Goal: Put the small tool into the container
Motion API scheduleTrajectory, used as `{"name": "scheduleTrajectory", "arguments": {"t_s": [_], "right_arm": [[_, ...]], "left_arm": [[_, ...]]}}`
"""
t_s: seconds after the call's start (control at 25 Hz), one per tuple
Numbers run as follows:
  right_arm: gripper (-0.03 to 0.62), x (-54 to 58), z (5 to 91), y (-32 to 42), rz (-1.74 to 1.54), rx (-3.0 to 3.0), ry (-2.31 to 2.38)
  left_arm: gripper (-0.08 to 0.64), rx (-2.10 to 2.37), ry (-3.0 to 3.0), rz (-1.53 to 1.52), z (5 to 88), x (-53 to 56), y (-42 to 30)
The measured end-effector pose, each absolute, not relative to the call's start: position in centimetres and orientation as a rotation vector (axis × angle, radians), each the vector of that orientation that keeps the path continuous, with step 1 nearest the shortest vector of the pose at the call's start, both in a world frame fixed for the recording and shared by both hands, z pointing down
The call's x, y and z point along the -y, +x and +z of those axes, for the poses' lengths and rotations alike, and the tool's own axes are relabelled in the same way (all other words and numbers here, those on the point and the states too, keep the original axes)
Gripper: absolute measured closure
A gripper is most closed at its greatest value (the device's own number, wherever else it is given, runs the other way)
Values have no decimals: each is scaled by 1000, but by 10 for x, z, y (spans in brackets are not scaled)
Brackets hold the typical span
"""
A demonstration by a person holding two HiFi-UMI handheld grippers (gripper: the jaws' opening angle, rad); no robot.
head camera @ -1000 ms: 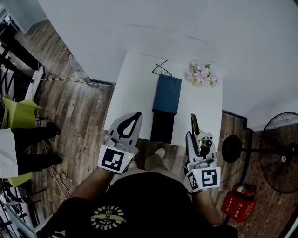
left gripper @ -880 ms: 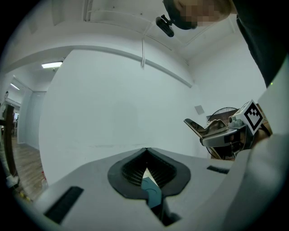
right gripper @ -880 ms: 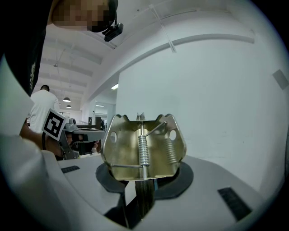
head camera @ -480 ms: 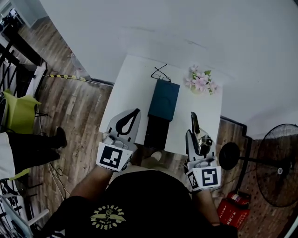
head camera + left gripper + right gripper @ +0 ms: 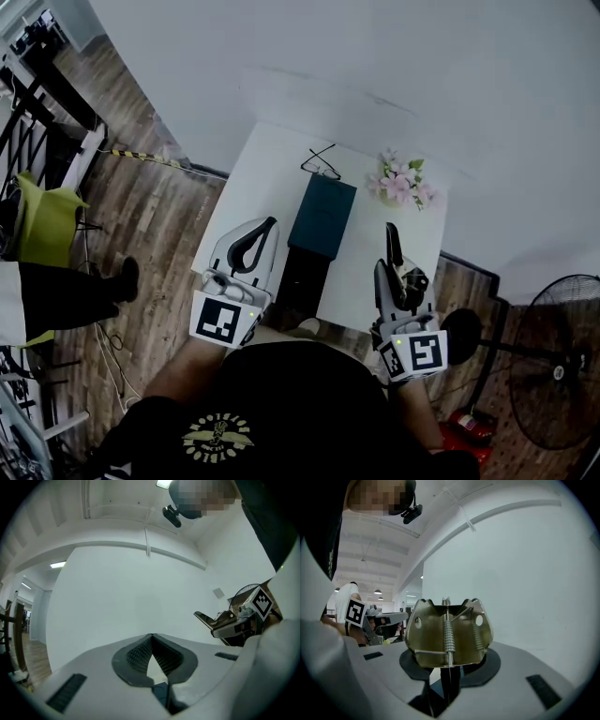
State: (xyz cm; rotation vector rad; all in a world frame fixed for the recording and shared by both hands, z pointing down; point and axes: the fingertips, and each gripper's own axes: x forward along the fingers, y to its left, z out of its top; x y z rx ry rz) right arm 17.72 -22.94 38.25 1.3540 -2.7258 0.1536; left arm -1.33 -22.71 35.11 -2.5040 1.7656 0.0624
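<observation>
**Carry stage: small tool held, container not yet reached**

The white table (image 5: pixel 248 202) lies at the person's 12 o'clock; the dark teal container (image 5: pixel 322 216) lies along its middle, with a black section at its 6 o'clock end and no opening discernible; the left gripper (image 5: pixel 151 637) has its jaws together with nothing between them; the right gripper (image 5: pixel 392 251) is clamped on the small tool (image 5: pixel 447 632), a brass-coloured spring clip, with the container at its 11 o'clock and apart from it; recommended: keep the clamp firm, use the free left gripper to open or steady the container, centre the tool over the opening, and release only once it is inside.
</observation>
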Motion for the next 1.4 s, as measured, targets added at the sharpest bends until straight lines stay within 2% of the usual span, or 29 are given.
{"name": "scheduleTrajectory", "arguments": {"t_s": [0.44, 0.8, 1.4], "right_arm": [[483, 242, 393, 190, 269, 2711, 1391], [483, 239, 412, 175, 423, 2621, 1518], [483, 222, 497, 134, 660, 2413, 1630]], "left_arm": [[554, -1749, -2553, -9, 362, 240, -2], [554, -1566, -2672, -29, 362, 262, -8], [554, -1275, -2806, -68, 370, 291, -25]]}}
